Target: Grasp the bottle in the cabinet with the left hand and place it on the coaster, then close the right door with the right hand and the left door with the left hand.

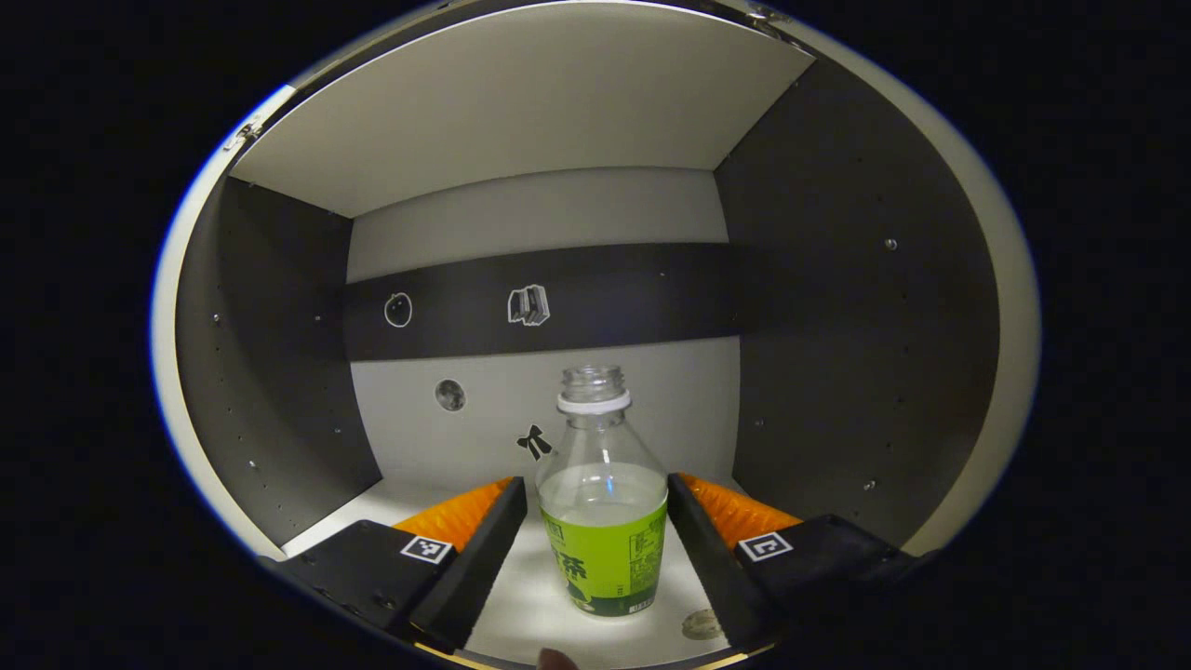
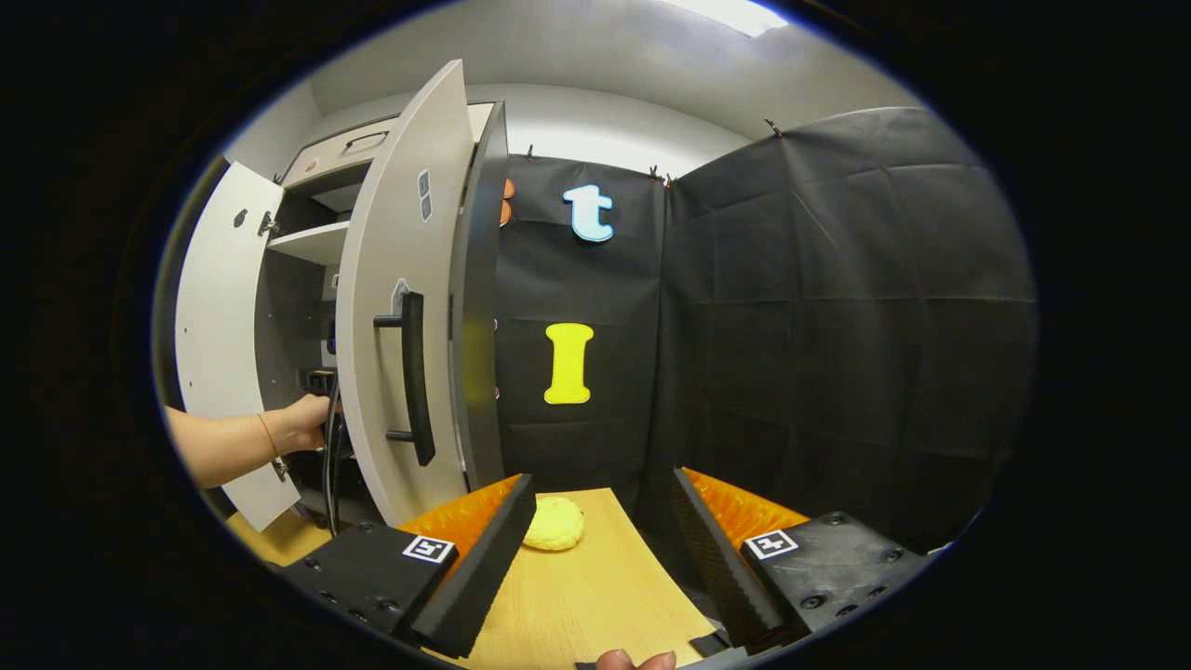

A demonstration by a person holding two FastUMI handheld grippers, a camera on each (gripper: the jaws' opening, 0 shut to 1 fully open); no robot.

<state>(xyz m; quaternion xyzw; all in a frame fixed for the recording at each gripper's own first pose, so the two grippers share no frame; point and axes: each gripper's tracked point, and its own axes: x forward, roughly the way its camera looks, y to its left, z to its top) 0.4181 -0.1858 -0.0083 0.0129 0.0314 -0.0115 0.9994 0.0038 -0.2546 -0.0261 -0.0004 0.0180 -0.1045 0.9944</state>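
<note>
So the bottle (image 1: 605, 502) is standing upright on the cabinet (image 1: 521, 112) floor, no cap, part full, sitting right between the left tool (image 1: 596, 521) fingers, which are spread apart and don't look to be touching it, though the gap is hard to judge. Big risk imo: an off-centre squeeze tips it and spills. The right tool (image 2: 603, 530) hangs wide apart over the surface (image 2: 595, 596), coaster (image 2: 554, 523) just ahead, right door (image 2: 400, 307) still swung open.
</note>
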